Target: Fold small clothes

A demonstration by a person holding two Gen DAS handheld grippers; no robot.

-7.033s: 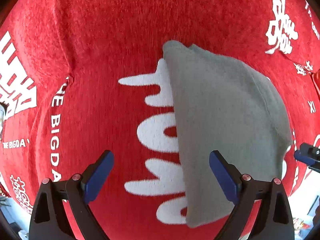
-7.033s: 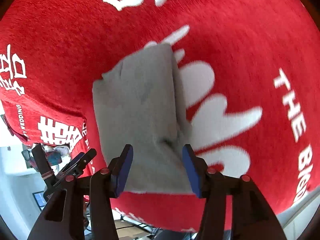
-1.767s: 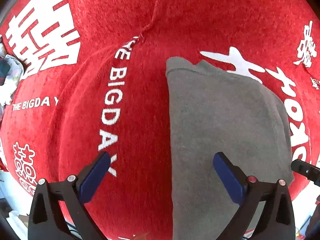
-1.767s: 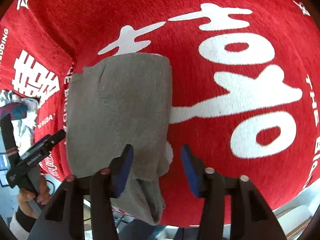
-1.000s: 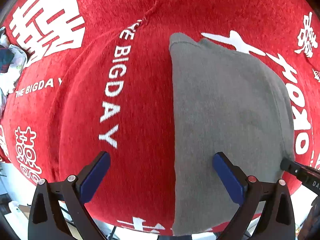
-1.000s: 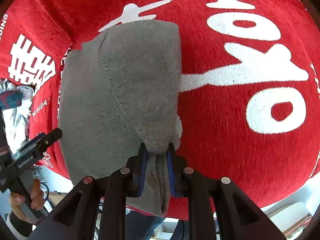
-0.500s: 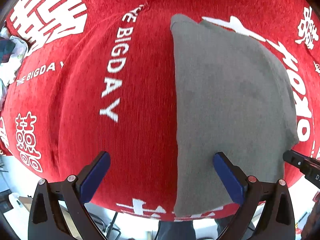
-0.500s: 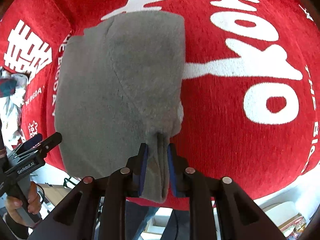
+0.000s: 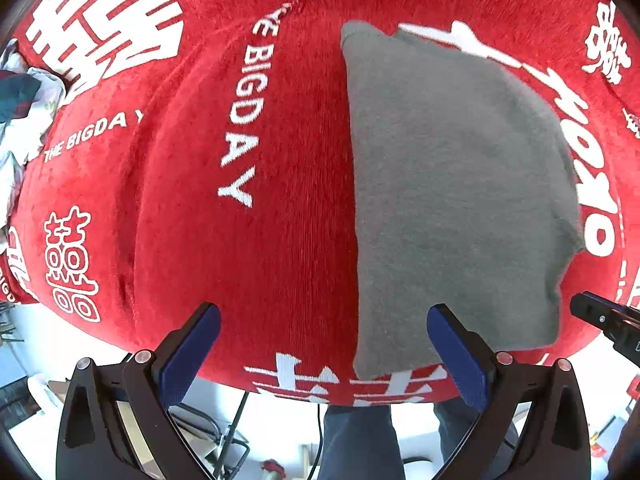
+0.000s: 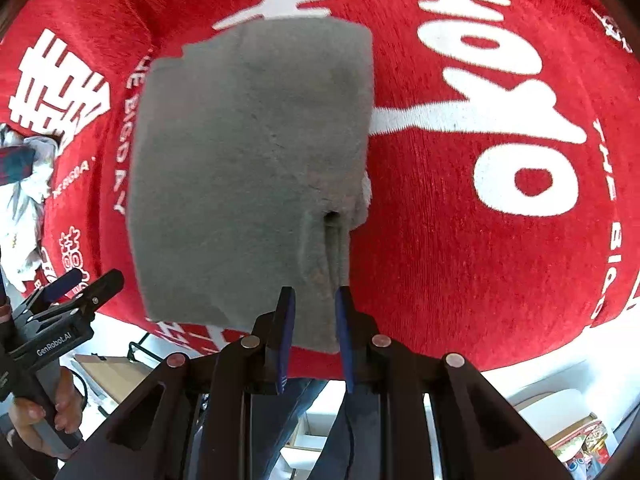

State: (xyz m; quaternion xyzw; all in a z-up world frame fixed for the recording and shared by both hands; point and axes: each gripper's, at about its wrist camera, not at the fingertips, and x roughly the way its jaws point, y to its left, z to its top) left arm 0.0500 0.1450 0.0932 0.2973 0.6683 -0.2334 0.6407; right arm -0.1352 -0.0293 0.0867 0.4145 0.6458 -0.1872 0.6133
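Since a second ago both grippers have drawn back from the red plush cloth with white lettering (image 9: 280, 240) that covers the table, so its near edge and the floor beyond it now show in both views. Pinched between the blue pads of the right gripper (image 10: 314, 312) is a bunched fold of the folded grey knit garment (image 10: 248, 168), whose near right corner rises off the cloth toward the narrow-set jaws. Most of the garment lies flat near the table's front edge, covering part of the large white characters. Aimed steeply down, the left gripper (image 9: 320, 340) hangs with its jaws spread wide and empty, the garment's left edge running between its fingers. At the right view's lower left, a hand (image 10: 44, 420) grips the left tool's handle.
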